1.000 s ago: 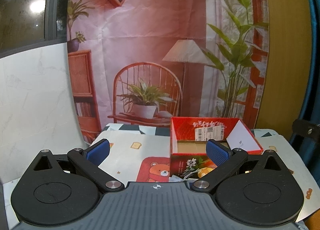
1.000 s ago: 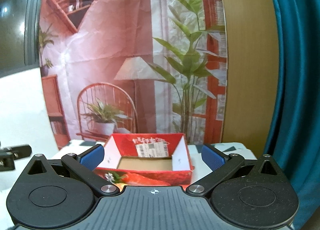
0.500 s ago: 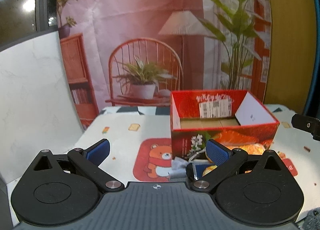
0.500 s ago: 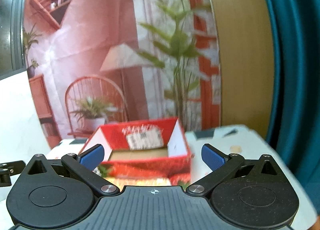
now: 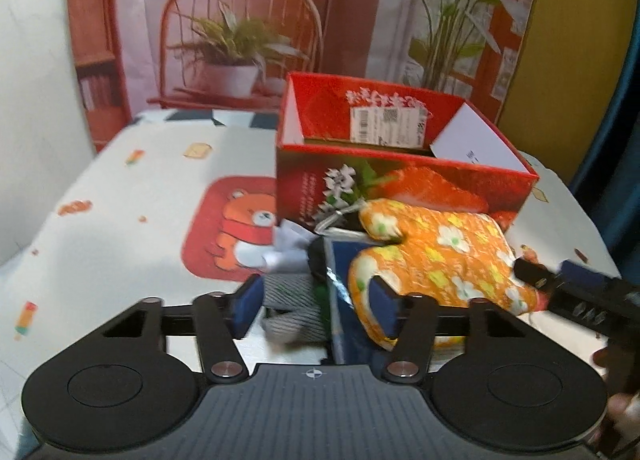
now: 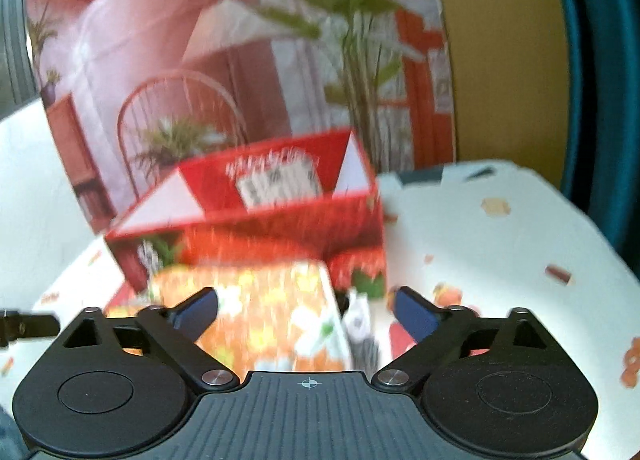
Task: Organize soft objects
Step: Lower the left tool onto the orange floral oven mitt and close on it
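Left wrist: my left gripper [image 5: 314, 306] has just been narrowing its jaws around the grey knit [image 5: 290, 310], not yet pinching; the navy pouch [image 5: 352, 300] could snag.

Right wrist, blurred: my right gripper [image 6: 304, 310], jaws closing but wide, straddles the orange mitt [image 6: 256, 312]; the red box [image 6: 248, 228] lies beyond.

The right tool [image 6: 306, 310], jaws just closing, frames a blurred orange floral cloth [image 6: 260, 312] before the red box [image 6: 256, 216].
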Tool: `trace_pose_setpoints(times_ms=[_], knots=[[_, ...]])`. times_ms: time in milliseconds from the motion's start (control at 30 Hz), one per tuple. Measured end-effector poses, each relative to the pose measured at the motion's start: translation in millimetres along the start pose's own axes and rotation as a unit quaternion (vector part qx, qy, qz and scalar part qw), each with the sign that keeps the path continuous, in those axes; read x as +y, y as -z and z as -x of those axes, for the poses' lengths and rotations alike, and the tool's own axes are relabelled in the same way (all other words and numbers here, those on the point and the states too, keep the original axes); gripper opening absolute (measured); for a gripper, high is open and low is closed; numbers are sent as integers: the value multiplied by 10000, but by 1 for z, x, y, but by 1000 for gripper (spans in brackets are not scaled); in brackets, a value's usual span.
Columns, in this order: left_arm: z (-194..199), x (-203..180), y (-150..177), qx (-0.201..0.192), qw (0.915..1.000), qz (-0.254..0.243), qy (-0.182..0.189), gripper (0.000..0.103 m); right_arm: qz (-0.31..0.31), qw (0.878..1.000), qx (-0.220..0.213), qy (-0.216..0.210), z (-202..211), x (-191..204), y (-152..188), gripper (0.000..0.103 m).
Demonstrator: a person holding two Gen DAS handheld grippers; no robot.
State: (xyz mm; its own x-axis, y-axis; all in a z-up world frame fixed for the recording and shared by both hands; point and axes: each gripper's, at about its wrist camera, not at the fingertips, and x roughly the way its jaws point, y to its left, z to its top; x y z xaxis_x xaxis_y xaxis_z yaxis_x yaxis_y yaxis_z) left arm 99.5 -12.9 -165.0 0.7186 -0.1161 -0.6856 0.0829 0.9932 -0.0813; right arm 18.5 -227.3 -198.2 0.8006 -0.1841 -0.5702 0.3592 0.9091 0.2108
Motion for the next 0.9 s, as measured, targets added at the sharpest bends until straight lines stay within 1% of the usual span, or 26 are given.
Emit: trace_pose_setpoints(times_ms=[100, 233, 433, 533, 600, 633, 667, 800, 900], knots=[[-4, -4, 1, -27, 9998, 43, 176, 56, 143, 9998, 116, -67, -7, 6, 10, 80], [-8, -15, 3, -82, 9993, -32, 364, 56, 86, 9994, 247, -213, -11, 4, 17, 80], [-26, -25, 7, 218, 9985, -53, 505, 56, -121, 9982, 416, -426, -16, -3, 22, 79], [-30, -25, 9, 266, 9981, -35, 550, 56, -179, 9977, 424, -494, -15, -6, 23, 79], [-31, -23, 10, 268, 9983, -28, 523, 48, -199, 9974, 434, -533, -14, -6, 23, 79], [-31, -23, 11, 267, 9982, -35, 530, 35, -208, 9973, 441, -547, -15, -7, 23, 79], [-32, -22, 11, 281, 9981, -50, 550, 30, -210, 9972, 442, -557, -15, -6, 23, 79], [-34, -23, 13, 321, 9982, -132, 486, 29, -187, 9971, 422, -597, -16, -6, 23, 79], [-38, -20, 14, 419, 9979, -41, 501, 29, -228, 9973, 387, -576, -19, -8, 23, 79]])
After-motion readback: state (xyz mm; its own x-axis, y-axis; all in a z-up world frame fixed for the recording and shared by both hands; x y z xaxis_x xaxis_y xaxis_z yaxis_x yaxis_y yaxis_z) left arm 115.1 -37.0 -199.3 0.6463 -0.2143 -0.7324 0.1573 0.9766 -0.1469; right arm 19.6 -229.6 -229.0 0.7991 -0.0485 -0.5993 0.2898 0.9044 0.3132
